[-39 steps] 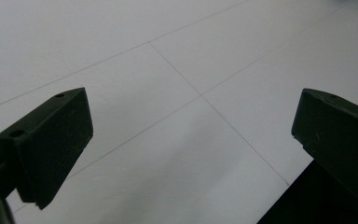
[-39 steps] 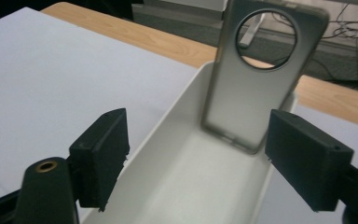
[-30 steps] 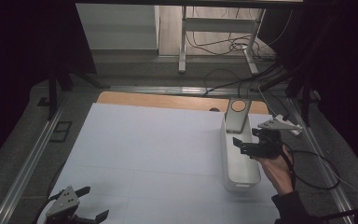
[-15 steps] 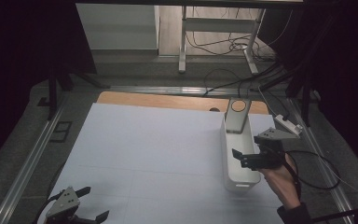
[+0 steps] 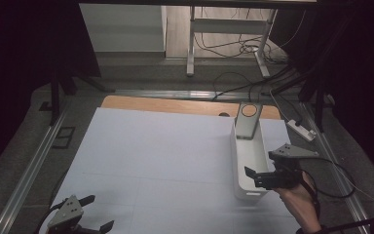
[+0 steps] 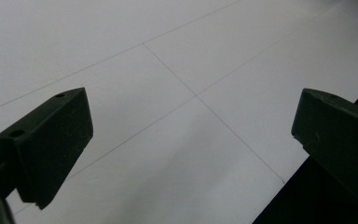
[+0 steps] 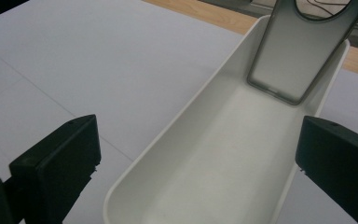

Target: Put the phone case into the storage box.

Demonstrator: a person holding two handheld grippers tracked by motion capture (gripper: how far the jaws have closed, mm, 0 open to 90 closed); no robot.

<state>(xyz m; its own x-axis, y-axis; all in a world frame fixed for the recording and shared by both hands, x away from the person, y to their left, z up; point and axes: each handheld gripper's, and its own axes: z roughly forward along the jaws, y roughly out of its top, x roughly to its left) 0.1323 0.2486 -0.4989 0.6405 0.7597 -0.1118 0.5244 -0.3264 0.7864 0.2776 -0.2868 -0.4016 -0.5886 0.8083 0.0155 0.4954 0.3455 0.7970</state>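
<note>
White sheeting with thin seam lines covers the desk [image 5: 165,156] in the high view, leaving a strip of bare wood [image 5: 175,105] along its far edge. Dark grey floor [image 5: 24,161] with metal rails flanks the desk, black drapes close in both sides of the room, and cables lie on the paler floor beyond, around a metal stand. A long white plastic trough-shaped bin [image 5: 249,165] lies lengthwise near the desk's right edge, with a flat grey plate with a round hole [image 5: 247,120] leaning up out of its far end. The right gripper [image 5: 254,175] is at the bin's near end, held by a hand [image 5: 299,200]; its fingers have just been opening and hold nothing. The left gripper [image 5: 91,213] sits at the near left corner of the desk.

In the left gripper view, the fingers [image 6: 51,144] stand wide apart over the bare white sheeting near its dark edge, empty.

In the right gripper view, the fingers [image 7: 58,161] spread wide to either side of the bin's [image 7: 168,154] near end, clear of its walls; the grey plate [image 7: 298,51] leans against the far wall.
</note>
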